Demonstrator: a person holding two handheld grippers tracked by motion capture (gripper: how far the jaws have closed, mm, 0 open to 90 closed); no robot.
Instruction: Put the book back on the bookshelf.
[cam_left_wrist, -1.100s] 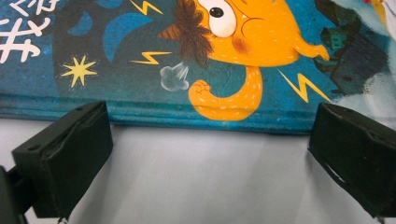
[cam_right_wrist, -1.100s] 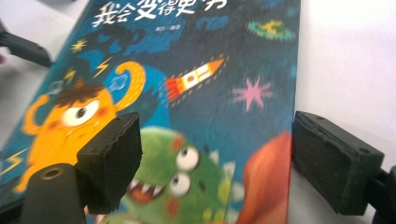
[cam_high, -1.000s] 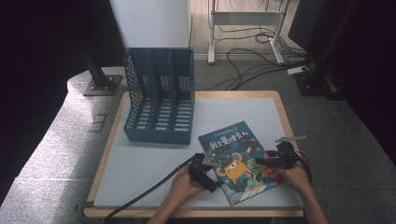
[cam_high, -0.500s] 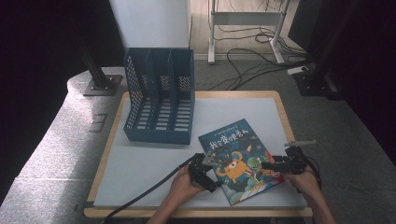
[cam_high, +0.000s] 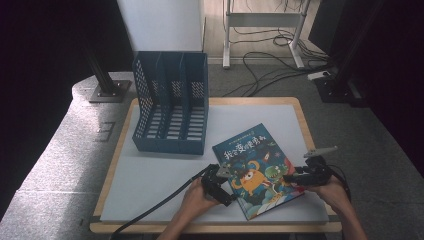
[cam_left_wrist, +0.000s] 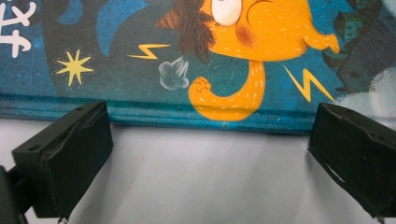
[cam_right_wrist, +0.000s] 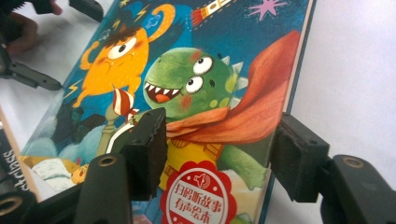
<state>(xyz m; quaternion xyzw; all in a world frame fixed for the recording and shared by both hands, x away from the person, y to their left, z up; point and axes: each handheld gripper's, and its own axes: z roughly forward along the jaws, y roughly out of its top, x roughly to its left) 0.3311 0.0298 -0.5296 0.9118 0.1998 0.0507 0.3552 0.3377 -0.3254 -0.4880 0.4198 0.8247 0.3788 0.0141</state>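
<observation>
One picture book (cam_high: 257, 169) lay flat near the table's (cam_high: 165, 175) front edge. The right claw (cam_right_wrist: 217, 149), jaws just closing, straddled its right edge without pinching yet; the left claw (cam_left_wrist: 205, 158) waited wide open at its spine. Next, probably: grip, lift toward the one three-slot file rack (cam_high: 172, 110).

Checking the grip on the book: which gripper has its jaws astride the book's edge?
The right gripper: one jaw over the book cover, one beyond its edge. The left gripper stops short.
</observation>
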